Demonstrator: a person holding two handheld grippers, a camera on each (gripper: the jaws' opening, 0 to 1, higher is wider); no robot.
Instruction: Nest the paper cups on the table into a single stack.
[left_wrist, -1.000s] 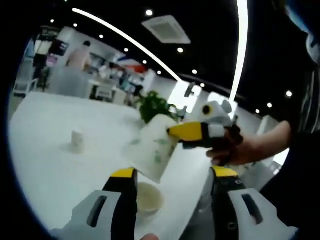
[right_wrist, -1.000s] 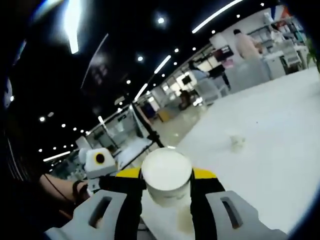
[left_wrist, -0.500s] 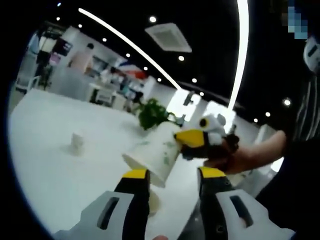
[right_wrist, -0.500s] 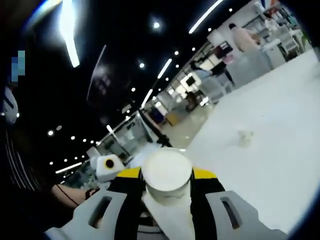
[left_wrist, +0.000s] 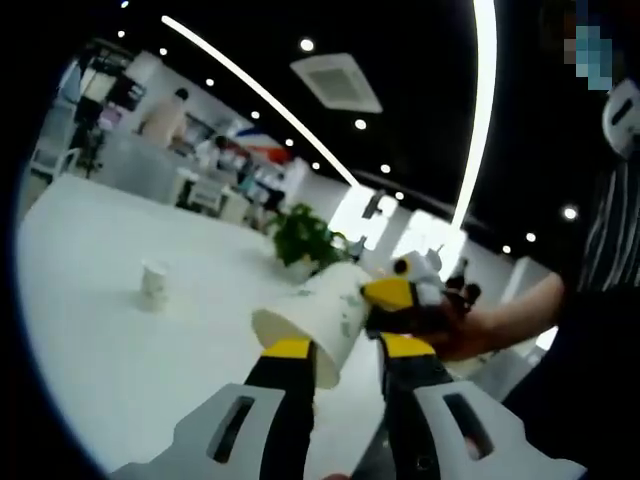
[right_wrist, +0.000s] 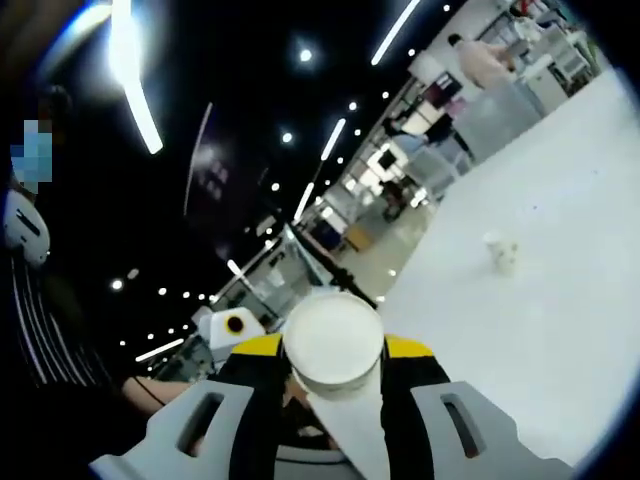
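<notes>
A: What's in the left gripper view?

B: Your left gripper (left_wrist: 342, 352) has its jaws close together, but I cannot tell whether they grip anything. Your right gripper (left_wrist: 392, 292) enters from the right, holding a tilted cup (left_wrist: 308, 322) just above them. A small cup (left_wrist: 153, 281) stands far off on the desk (left_wrist: 90, 330).

A: And the right gripper view?

B: Your right gripper (right_wrist: 333, 352) is clenched on the cup (right_wrist: 333, 345), base toward the camera. Another cup (right_wrist: 500, 250) stands apart on the desk (right_wrist: 540, 330).

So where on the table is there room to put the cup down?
The white table is bare around the small far cup, and between it and the plant. It is crowded near the tongs, where the held cup sits between them.
</notes>
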